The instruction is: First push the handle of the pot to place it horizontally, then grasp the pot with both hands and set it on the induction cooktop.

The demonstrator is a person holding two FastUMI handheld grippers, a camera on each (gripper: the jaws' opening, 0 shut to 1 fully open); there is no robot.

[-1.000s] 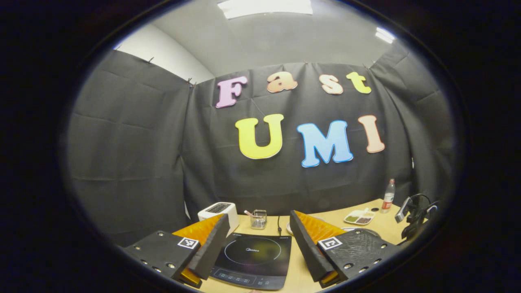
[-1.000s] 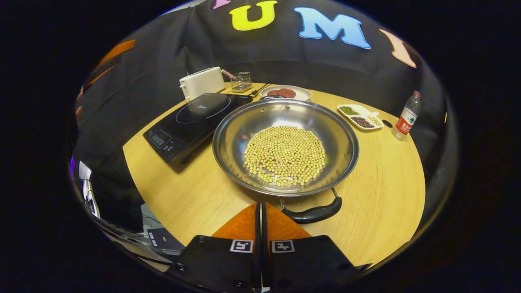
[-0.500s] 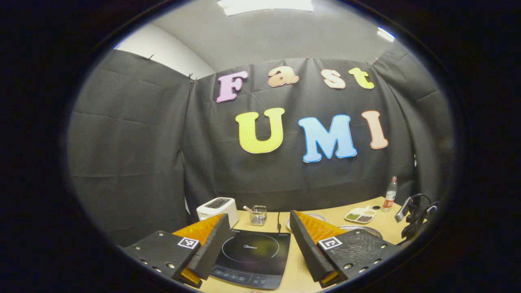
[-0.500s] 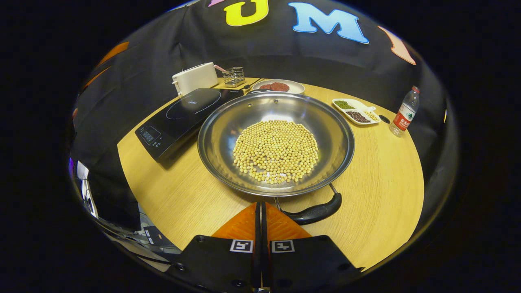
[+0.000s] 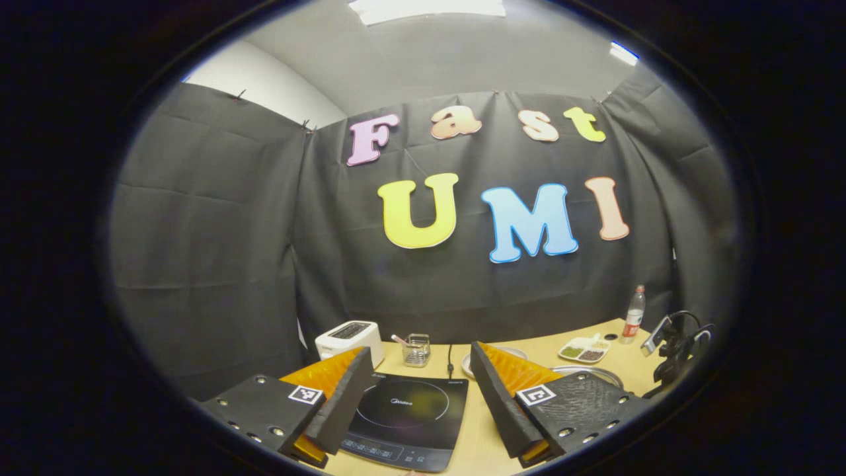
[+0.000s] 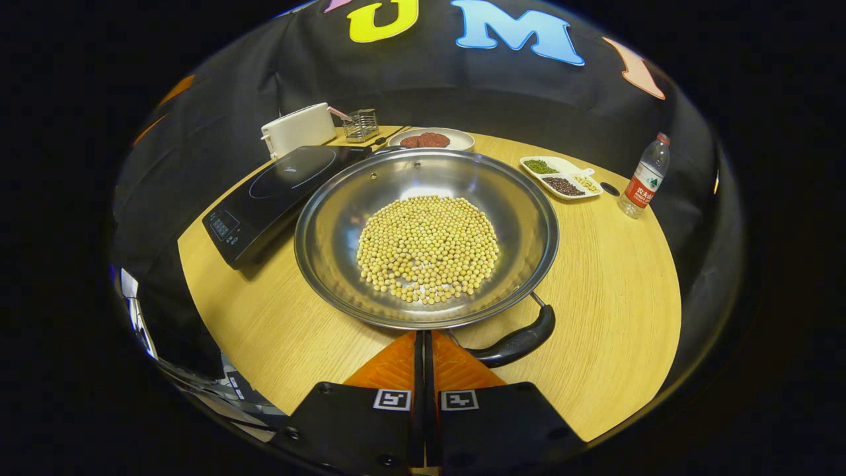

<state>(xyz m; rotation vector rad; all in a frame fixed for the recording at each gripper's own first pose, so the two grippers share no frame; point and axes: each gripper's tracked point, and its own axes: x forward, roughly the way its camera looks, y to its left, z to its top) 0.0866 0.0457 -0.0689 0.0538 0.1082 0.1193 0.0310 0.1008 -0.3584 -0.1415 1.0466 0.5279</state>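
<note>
In the right gripper view a wide steel pot (image 6: 330,225) holding several yellow beans sits on the round wooden table (image 6: 615,277). Its near black handle (image 6: 519,340) angles to the right, just beyond my right gripper (image 6: 423,336), whose fingers are shut together with nothing between them, right at the pot's near rim. A black induction cooktop (image 6: 271,192) lies left of the pot. In the left gripper view my left gripper (image 5: 418,360) stands open above the cooktop (image 5: 406,413), with the pot's rim (image 5: 595,371) at the right.
A white toaster (image 6: 297,127), a wire holder (image 6: 360,124), a plate of reddish food (image 6: 431,139), a divided dish (image 6: 562,178) and a water bottle (image 6: 642,178) line the table's far side. The other gripper's housing (image 5: 674,340) shows at the right in the left gripper view.
My right gripper has closed in on the pot and shifted right of it, so the pot sits nearer and further left. The left gripper has barely moved; the cooktop slid slightly lower.
</note>
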